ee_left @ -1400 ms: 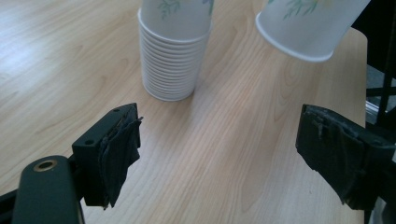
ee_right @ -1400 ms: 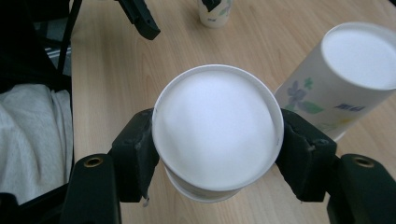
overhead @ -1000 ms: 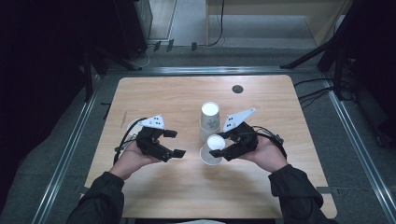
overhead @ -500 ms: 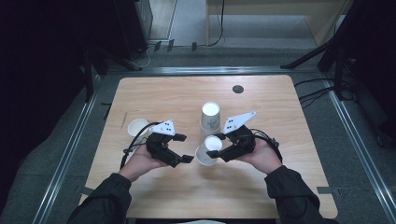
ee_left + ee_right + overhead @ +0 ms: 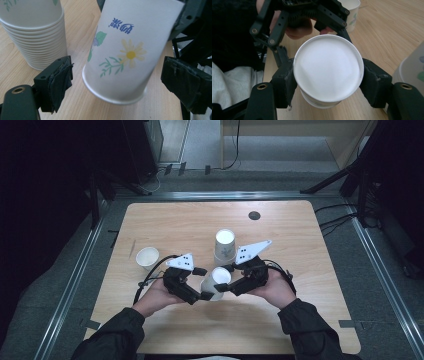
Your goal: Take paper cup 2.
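Note:
A white paper cup (image 5: 216, 281) with a daisy print (image 5: 125, 50) is held tilted just above the table, its flat bottom (image 5: 328, 70) facing the right gripper's camera. My right gripper (image 5: 225, 278) (image 5: 328, 85) is shut on this cup near its base. My left gripper (image 5: 202, 283) (image 5: 120, 85) is open, one pad on each side of the cup's rim end, with small gaps to the wall. A stack of upside-down cups (image 5: 225, 247) (image 5: 32, 37) stands just behind.
A single upright cup (image 5: 147, 257) (image 5: 350, 10) stands on the wooden table (image 5: 300, 245) at the left. A small dark disc (image 5: 254, 215) lies near the far edge. Metal rails border the table, and cables trail from both grippers.
My left gripper has moved right, from beside the single cup to the held cup, and now straddles its rim end. The right gripper has kept its hold, shifting slightly.

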`<state>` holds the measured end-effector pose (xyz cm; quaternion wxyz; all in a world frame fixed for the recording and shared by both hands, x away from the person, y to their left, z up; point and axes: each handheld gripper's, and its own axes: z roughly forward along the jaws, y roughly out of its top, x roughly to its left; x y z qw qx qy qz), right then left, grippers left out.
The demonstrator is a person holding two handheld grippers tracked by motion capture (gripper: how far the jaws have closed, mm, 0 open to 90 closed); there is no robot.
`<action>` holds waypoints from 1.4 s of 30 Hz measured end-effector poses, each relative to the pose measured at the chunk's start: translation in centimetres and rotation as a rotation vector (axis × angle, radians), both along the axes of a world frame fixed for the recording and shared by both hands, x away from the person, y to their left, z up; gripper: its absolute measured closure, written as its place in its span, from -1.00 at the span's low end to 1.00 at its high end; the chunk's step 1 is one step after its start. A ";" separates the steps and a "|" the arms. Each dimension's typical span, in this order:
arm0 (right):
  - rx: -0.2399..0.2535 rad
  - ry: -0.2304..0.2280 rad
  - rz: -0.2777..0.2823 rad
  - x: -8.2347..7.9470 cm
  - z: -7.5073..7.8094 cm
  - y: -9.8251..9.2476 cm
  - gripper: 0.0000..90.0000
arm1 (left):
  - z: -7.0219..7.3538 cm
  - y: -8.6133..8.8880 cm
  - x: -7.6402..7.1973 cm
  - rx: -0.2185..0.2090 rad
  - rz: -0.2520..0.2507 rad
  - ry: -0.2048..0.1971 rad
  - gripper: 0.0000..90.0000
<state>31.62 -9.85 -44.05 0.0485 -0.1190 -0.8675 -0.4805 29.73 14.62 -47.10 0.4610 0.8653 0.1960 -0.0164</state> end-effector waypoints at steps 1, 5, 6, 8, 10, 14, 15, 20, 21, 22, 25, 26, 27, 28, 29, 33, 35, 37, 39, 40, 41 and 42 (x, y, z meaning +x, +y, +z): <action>0.005 0.006 0.004 0.0 0.0 0.1 -0.21 | 0.0 -0.1 -0.1 -0.003 -0.002 -0.008 -0.77; 0.035 0.018 0.009 0.0 0.1 0.3 -0.21 | 0.0 -0.3 -0.4 -0.023 -0.024 -0.024 -0.75; 0.034 0.019 0.005 0.0 0.2 0.3 -0.21 | 0.0 -0.3 -0.4 -0.026 -0.026 -0.028 -0.75; 0.043 0.027 -0.004 0.1 0.3 0.2 -0.21 | 0.1 -0.2 -0.4 -0.039 -0.028 -0.032 -0.71; 0.060 0.046 -0.013 0.2 0.4 0.0 -0.21 | 0.1 -0.2 -0.4 -0.038 -0.023 -0.040 -0.69; 0.068 0.059 -0.007 0.2 0.4 -0.1 -0.21 | 0.1 -0.2 -0.5 -0.038 -0.035 -0.059 -0.53; 0.072 0.064 -0.002 0.2 0.4 -0.1 -0.21 | 0.2 -0.2 -0.6 -0.035 -0.038 -0.068 -0.46; 0.060 0.070 0.000 0.0 0.5 -0.2 -0.21 | 0.3 -0.3 -1.0 -0.026 -0.054 -0.094 -0.40; 0.059 0.063 0.001 -0.1 0.5 -0.2 -0.21 | 0.4 -0.3 -1.0 -0.025 -0.059 -0.100 -0.39; 0.060 0.062 0.003 -0.1 0.5 -0.3 -0.21 | 0.4 -0.3 -1.1 -0.024 -0.067 -0.105 -0.37; 0.048 0.066 0.007 -0.2 0.5 -0.3 -0.21 | 0.3 -0.4 -1.1 -0.015 -0.077 -0.104 -0.35; 0.046 0.069 0.007 -0.2 0.5 -0.3 -0.22 | 0.3 -0.4 -1.1 -0.017 -0.077 -0.096 -0.34; 0.046 0.071 0.008 -0.3 0.5 -0.3 -0.22 | 0.3 -0.4 -1.1 -0.018 -0.080 -0.093 -0.34; 0.046 0.065 0.011 -0.3 0.5 -0.3 -0.23 | 0.4 -0.4 -1.0 -0.023 -0.083 -0.083 -0.34; 0.050 0.062 0.015 -0.3 0.5 -0.3 -0.23 | 0.4 -0.4 -1.0 -0.028 -0.084 -0.075 -0.34; 0.038 0.083 0.037 -0.3 0.4 -0.5 -0.32 | 0.5 -0.2 -0.9 -0.023 -0.088 -0.062 -0.34; 0.025 0.067 0.044 -0.4 0.4 -0.7 -0.36 | 0.7 0.1 -0.8 -0.028 -0.081 -0.054 -0.34; 0.016 0.058 0.045 -0.5 0.3 -1.0 -0.39 | 1.0 0.4 -0.7 -0.031 -0.077 -0.042 -0.35; 0.002 0.043 0.041 -0.6 0.1 -1.1 -0.40 | 1.3 0.7 -0.5 -0.029 -0.073 -0.038 -0.35; -0.010 0.041 0.033 -0.6 0.0 -1.2 -0.40 | 1.6 1.0 -0.5 -0.023 -0.062 -0.049 -0.35; -0.021 0.036 0.023 -0.6 -0.2 -1.2 -0.40 | 1.8 1.2 -0.4 -0.023 -0.059 -0.047 -0.35; -0.027 0.037 0.022 -0.6 -0.3 -1.2 -0.40 | 2.1 1.3 -0.4 -0.017 -0.049 -0.051 -0.34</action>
